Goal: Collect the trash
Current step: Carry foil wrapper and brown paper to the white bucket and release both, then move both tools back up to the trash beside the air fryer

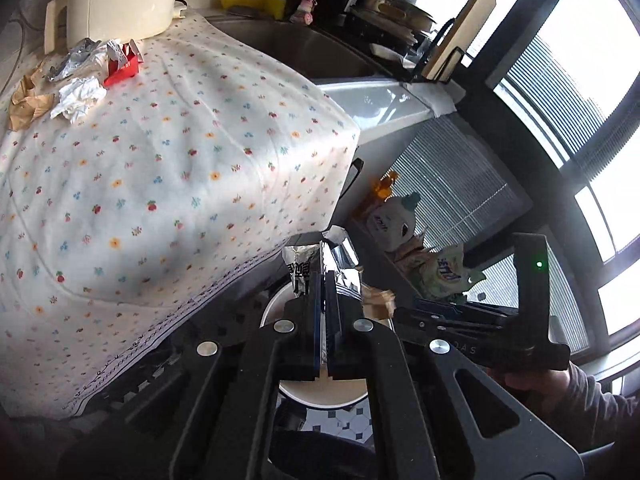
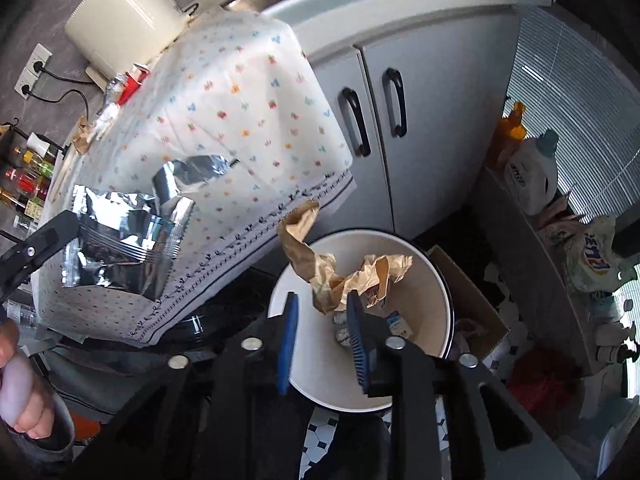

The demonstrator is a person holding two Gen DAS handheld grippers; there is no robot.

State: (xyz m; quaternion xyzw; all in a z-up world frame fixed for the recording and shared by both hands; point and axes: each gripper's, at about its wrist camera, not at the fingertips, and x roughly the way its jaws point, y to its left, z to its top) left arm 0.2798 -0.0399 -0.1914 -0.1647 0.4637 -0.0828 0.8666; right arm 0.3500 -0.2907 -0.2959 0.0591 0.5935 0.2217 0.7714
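Foil crinkles between the left gripper's (image 1: 322,276) clenched jaws in the left wrist view: a silver foil wrapper (image 1: 338,258) is pinched near one edge and stands up just past the fingertips. Directly below the tool sits the white bin (image 1: 320,394), its rim showing under the fingers. Far ahead and to the left, on the flowered cloth (image 1: 180,152), more rubbish waits: a white tissue wad (image 1: 78,98), a red carton (image 1: 122,68) and a brown paper scrap (image 1: 26,102).

Seen from the right wrist, the right gripper (image 2: 324,312) has its blue pads spread apart, and no pad presses on anything. A crumpled brown paper bag (image 2: 344,272) hangs just ahead of the fingertips, between them and over the bin's (image 2: 436,280) mouth, apparently let go and dropping in; whether it touches the far pad I cannot tell. To the left of this tool the foil wrapper (image 2: 120,240) dangles from the other gripper, beside the cloth's hem.

Both pieces look nearly weightless. The foil is thin, slick and springy, so a pinch on a flat sealed edge, as now, should hold best. The paper is soft and crushable; any fold gives purchase.
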